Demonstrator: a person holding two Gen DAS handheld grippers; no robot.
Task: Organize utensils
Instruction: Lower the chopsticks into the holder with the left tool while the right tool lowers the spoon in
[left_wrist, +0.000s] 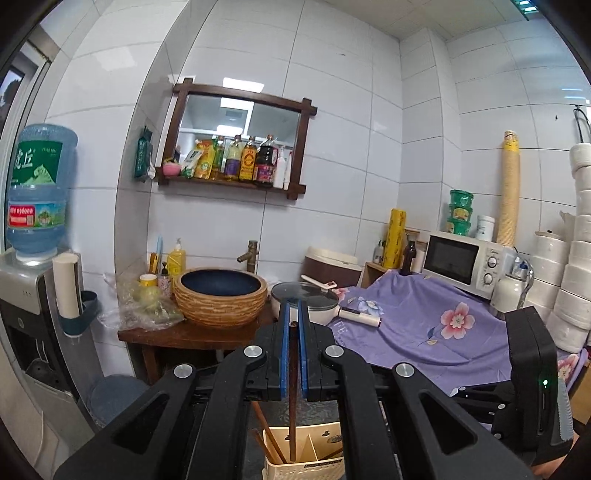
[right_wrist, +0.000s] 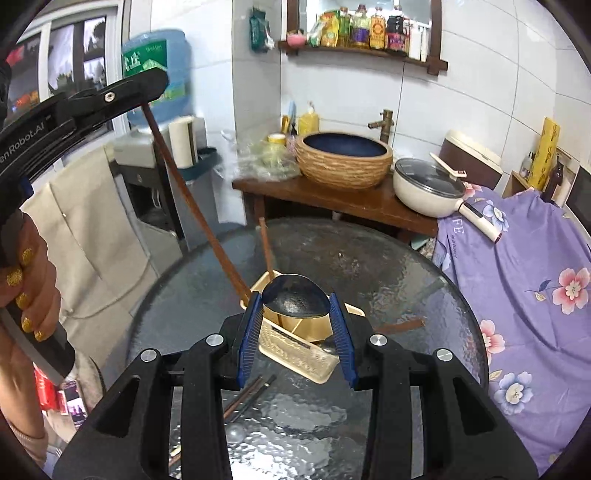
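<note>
2 loads hang over the caddy (right_wrist: 295, 343). We read our left gripper (left_wrist: 292, 325) clamped on 1 chopstick (left_wrist: 293, 387), long axis near vertical, tip in the caddy. Right gripper (right_wrist: 295, 306) pinches the spoon (right_wrist: 295, 297) bowl, directly above it.

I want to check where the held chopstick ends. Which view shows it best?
The right wrist view: the chopstick shows whole, from the left gripper down to the beige holder. The left wrist view shows it foreshortened between blue fingers.
</note>
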